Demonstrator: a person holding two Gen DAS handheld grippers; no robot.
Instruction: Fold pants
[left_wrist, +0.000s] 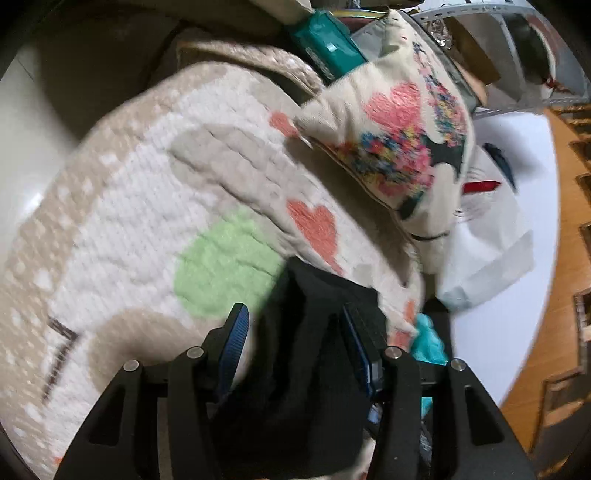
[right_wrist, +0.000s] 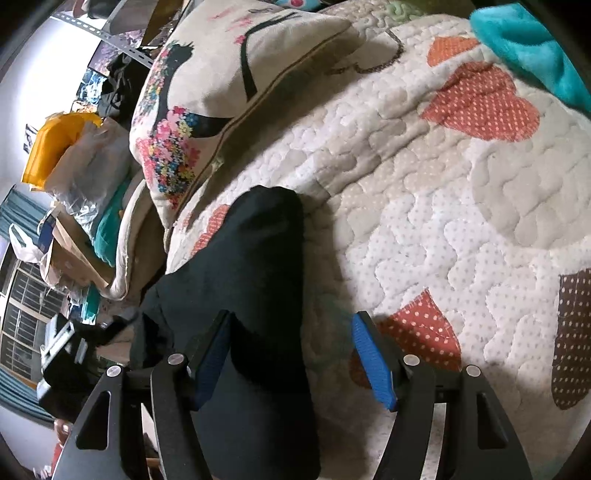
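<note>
While the black pants (right_wrist: 255, 295) lie bunched on the quilted bedspread (right_wrist: 424, 206), both tools stand spread over them. Right tool (right_wrist: 291, 354): ribbed blue pads apart, dark matte cloth running between them, left pad against the fabric, right pad (right_wrist: 369, 362) clear of it over the quilt. Left tool (left_wrist: 295, 343): jaws parted, a soft black fold between them; pad contact hard to tell, view blurred. Quilt is puffy, stitched in wavy lines, with dotted heart patches. A floral printed pillow (right_wrist: 207, 110) sits beyond the pants.
</note>
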